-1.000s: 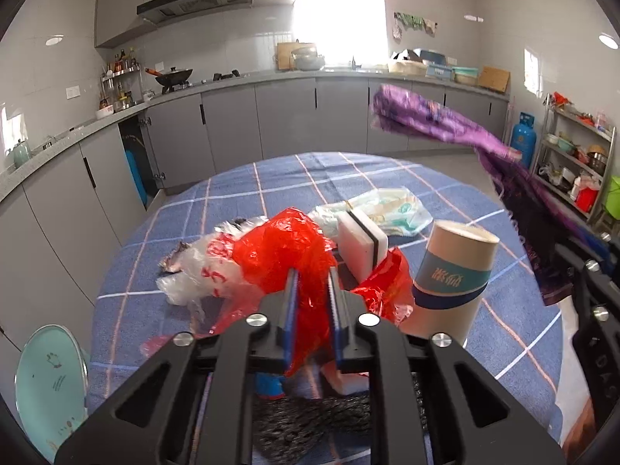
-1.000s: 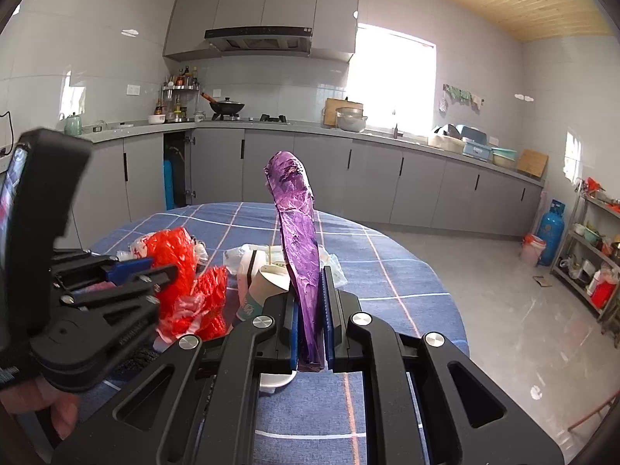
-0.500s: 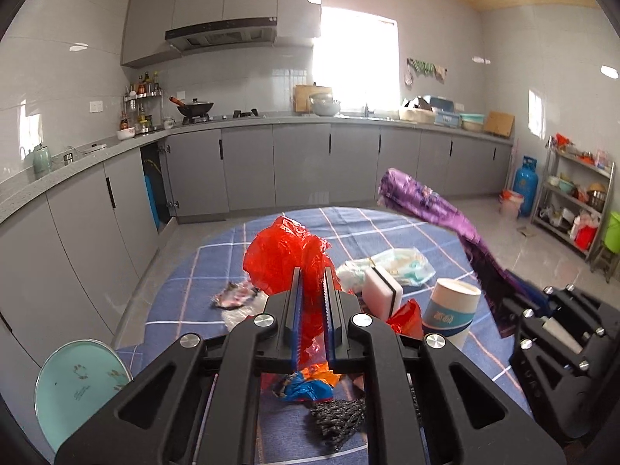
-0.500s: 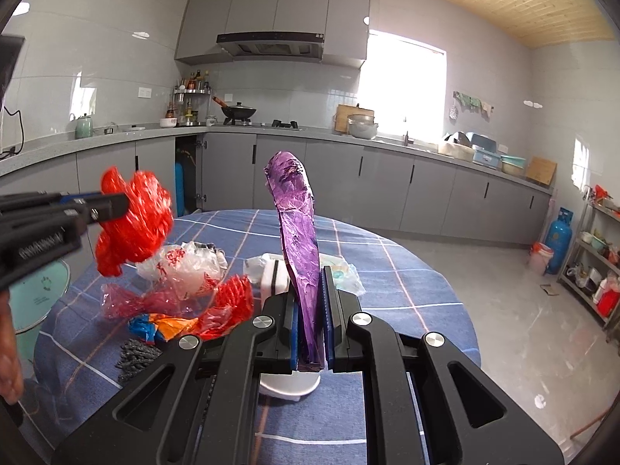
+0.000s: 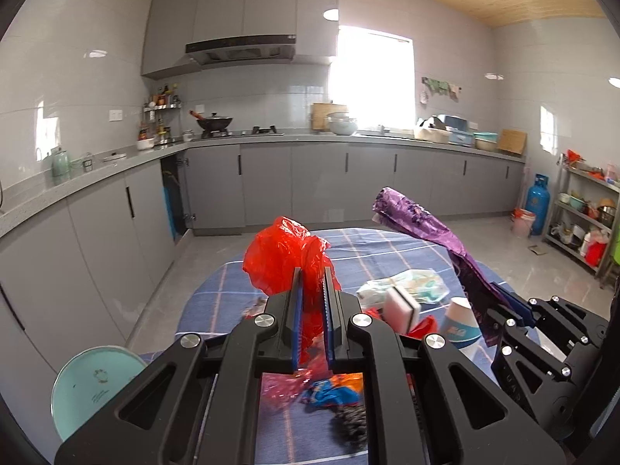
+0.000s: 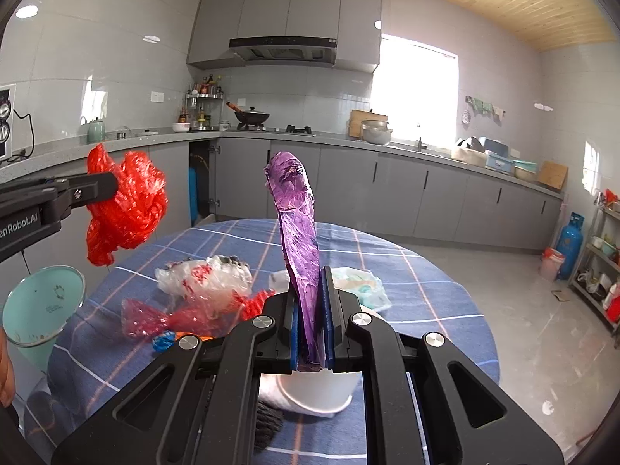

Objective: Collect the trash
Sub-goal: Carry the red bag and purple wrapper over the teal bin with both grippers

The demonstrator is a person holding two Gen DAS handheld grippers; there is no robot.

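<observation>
Left gripper [image 5: 310, 290]: clamped on red bag [image 5: 285, 255], held above table [image 5: 217, 290]
Right gripper [image 6: 310, 298]: clamped on purple bag [image 6: 296, 224], upright
Handling: light, limp, slippery film; pinch bunched folds
Remaining trash: on table

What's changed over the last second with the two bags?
The left gripper has lifted the red plastic bag off the table, and it now hangs clear above the trash pile. The right gripper is unchanged, shut on the purple bag, held upright.

Purple wrapper [image 6: 299, 240] in right gripper [image 6: 312, 302]
</observation>
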